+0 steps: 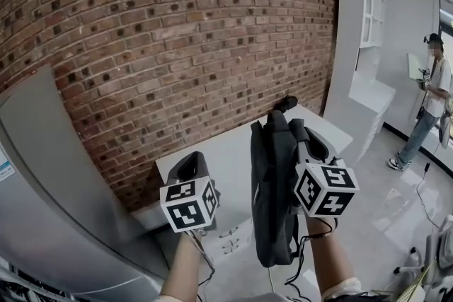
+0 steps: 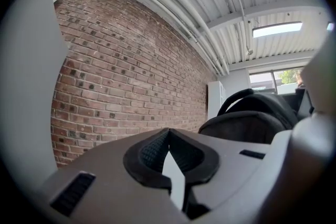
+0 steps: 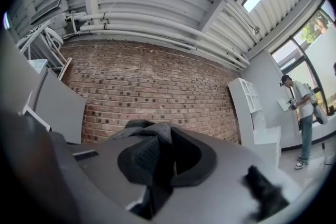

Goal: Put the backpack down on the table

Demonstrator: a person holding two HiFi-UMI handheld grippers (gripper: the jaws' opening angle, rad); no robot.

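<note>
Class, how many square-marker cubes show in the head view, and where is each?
2. One cube sits on the left gripper, beside the backpack; one on the right gripper, which grips the backpack.

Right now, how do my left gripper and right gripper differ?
The right gripper is clamped on fabric of the backpack; the left gripper is closed on nothing. The right gripper holds the backpack hanging near the table; the left gripper sits beside it, apart. Both are shut.

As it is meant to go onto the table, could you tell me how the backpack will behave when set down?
Probably soft: the backpack hangs long and slim from the right gripper, its fabric bunched between the jaws. It looks thinly filled, so likely light. Stood on the table on its narrow bottom, it may flop over.
</note>
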